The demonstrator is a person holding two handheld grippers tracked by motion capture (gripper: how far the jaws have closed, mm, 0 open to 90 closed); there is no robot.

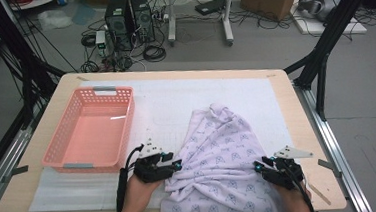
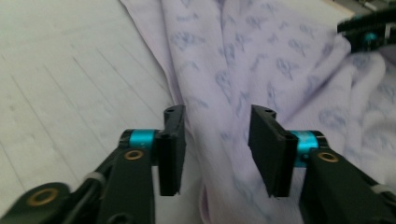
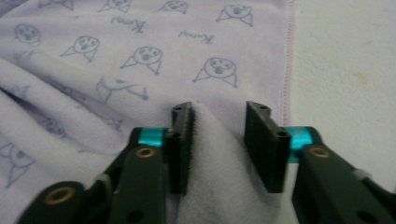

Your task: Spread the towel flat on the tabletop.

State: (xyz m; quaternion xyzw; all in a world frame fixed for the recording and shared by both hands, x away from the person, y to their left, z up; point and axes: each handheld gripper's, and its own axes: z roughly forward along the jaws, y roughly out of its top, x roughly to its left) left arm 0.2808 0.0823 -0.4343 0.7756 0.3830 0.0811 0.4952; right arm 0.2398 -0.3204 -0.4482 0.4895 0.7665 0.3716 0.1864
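Observation:
A lilac towel (image 1: 219, 154) printed with small animal faces lies crumpled on the white mat, its near part hanging over the table's front edge. My left gripper (image 1: 176, 165) is at the towel's left edge. In the left gripper view its jaws (image 2: 217, 114) stand open above the towel's (image 2: 261, 60) border, the pads clear of it. My right gripper (image 1: 257, 167) is on the towel's right side, near the pink-stitched hem. A raised fold of the towel (image 3: 140, 51) fills the gap between its jaws (image 3: 218, 109), which stand apart. The right gripper (image 2: 366, 28) also shows far off in the left gripper view.
An empty pink plastic basket (image 1: 79, 158) stands on the left of the white mat (image 1: 175, 97). The wooden table (image 1: 296, 108) ends just right of the towel. Computer towers, cables and a cardboard box lie on the floor beyond.

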